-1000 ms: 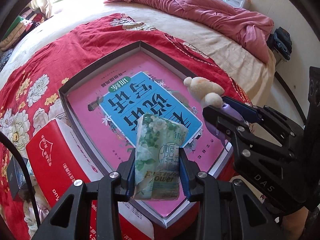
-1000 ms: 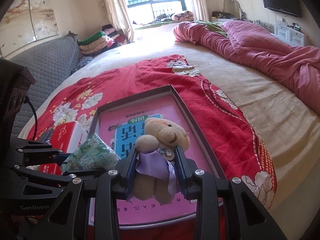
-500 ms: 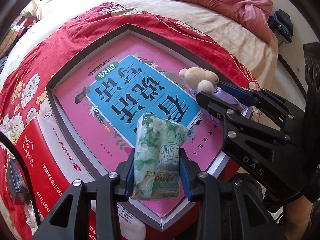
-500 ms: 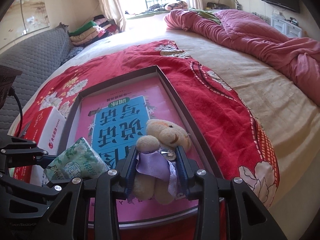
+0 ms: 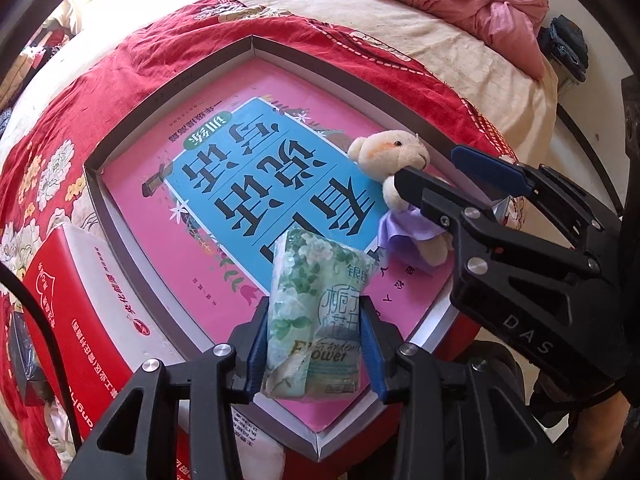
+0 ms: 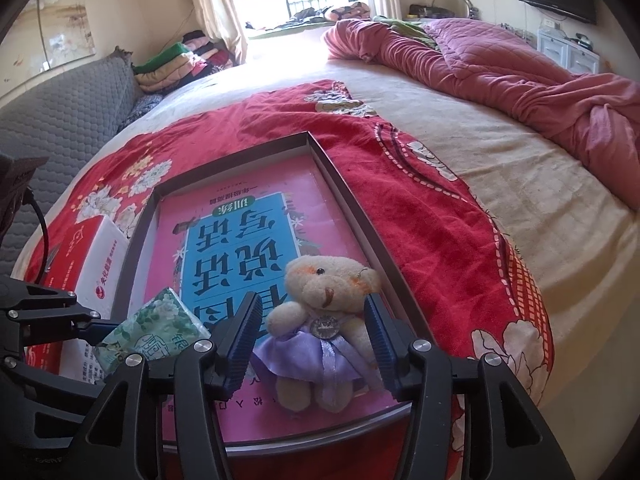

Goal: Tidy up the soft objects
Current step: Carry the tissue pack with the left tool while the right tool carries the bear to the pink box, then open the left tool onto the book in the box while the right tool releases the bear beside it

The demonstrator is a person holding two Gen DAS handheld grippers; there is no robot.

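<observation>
My left gripper [image 5: 314,344] is shut on a green floral tissue pack [image 5: 318,316] and holds it over the near corner of a shallow grey box [image 5: 168,92] that has a pink and blue book [image 5: 248,184] lying in it. The pack also shows in the right wrist view [image 6: 154,334]. My right gripper [image 6: 312,340] is open, its fingers apart on either side of a small cream teddy bear in a purple dress [image 6: 320,328]. The bear lies on the book by the box's right rim and also shows in the left wrist view [image 5: 400,184].
The box rests on a red floral blanket [image 6: 420,208] on a large bed. A red and white carton [image 5: 80,300] stands left of the box. A crumpled pink quilt [image 6: 500,64] lies at the back right. Folded clothes [image 6: 176,64] are stacked by the window.
My right gripper has opened and let go of the teddy bear, which now rests on the book. Both grippers have come lower over the box. The left still holds the tissue pack.
</observation>
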